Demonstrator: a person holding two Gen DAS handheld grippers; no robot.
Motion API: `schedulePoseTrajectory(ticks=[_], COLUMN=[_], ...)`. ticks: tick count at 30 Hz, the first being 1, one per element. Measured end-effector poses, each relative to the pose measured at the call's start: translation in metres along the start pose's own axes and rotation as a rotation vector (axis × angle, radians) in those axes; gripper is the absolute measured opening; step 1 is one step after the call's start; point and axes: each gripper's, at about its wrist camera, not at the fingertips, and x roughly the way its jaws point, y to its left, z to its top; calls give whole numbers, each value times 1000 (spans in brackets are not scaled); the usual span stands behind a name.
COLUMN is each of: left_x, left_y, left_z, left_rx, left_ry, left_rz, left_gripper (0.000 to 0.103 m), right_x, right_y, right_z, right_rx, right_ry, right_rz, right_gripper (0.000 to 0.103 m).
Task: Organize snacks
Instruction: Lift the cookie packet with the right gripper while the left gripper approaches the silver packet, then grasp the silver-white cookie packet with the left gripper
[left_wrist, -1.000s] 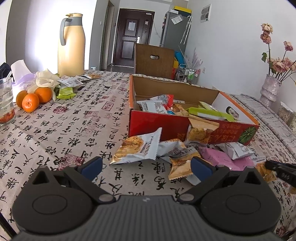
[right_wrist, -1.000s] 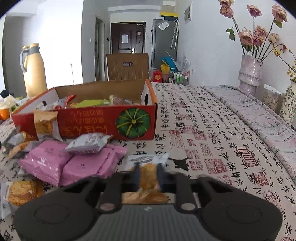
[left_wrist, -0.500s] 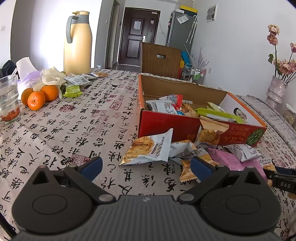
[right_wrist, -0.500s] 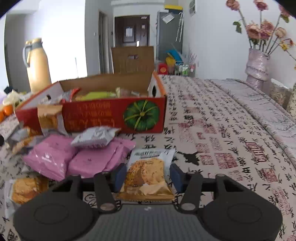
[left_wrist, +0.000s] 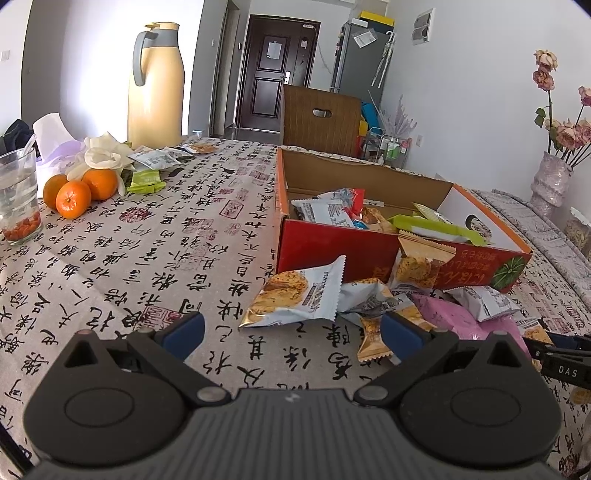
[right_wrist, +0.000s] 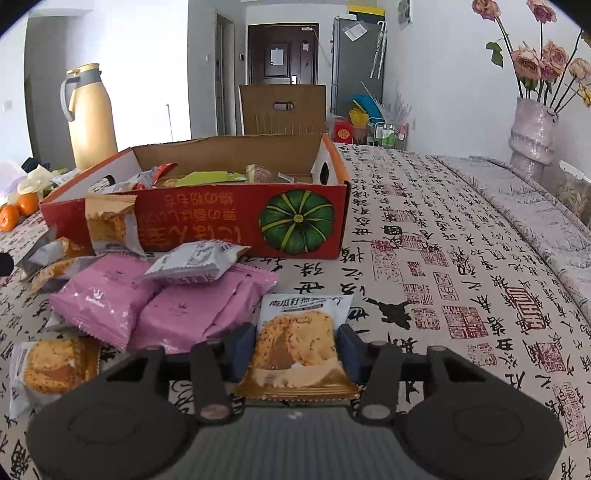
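An open red cardboard box (right_wrist: 207, 229) with a pumpkin picture holds several snack packets. More packets lie loose on the tablecloth in front of it, among them two pink ones (right_wrist: 110, 299). My right gripper (right_wrist: 295, 345) has its jaws closing on a cookie packet (right_wrist: 295, 339) that lies flat on the cloth; both pads touch its sides. My left gripper (left_wrist: 291, 330) is wide open above the cloth, just short of a white-and-gold cookie packet (left_wrist: 295, 295) and holding nothing. The box (left_wrist: 332, 251) stands behind that pile.
At the far left stand a yellow thermos (left_wrist: 157, 85), oranges (left_wrist: 74, 195) and a glass (left_wrist: 18, 199). A wooden chair back (left_wrist: 321, 118) rises behind the table. A vase of roses (right_wrist: 532, 133) stands at the right. Bare patterned cloth lies right of the box.
The right gripper went from pinching the cookie packet tightly to wide apart around it, and now the fingers have come back in against its sides. The left gripper stayed open.
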Motion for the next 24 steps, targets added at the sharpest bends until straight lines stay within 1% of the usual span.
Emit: schedulePoseTrajectory(ticks=[3, 7, 12, 15, 19, 22, 24], left_x=[0, 0, 1, 4, 16, 24, 29], left_y=[1, 1, 1, 0, -1, -3, -5], left_z=[0, 0, 1, 3, 3, 3, 3], left_rx=[0, 2, 27, 68, 129, 185, 223], left_ry=[0, 1, -5, -7, 13, 18, 20], left_rz=[4, 7, 22, 42, 77, 94, 98], left_gripper=[103, 103, 103, 103, 103, 95, 93], right_x=[-3, -6, -10, -14, -19, -20, -20], right_y=[3, 6, 1, -5, -10, -13, -14], right_z=[-2, -4, -6, -5, -5, -5, -6], right_rx=[-14, -25, 17, 50, 80, 95, 102], right_ry=[-7, -18, -33, -52, -73, -80, -80], right_rz=[-2, -11, -25, -30, -37, -38, -39], right_gripper=[38, 37, 36, 36, 37, 37, 37])
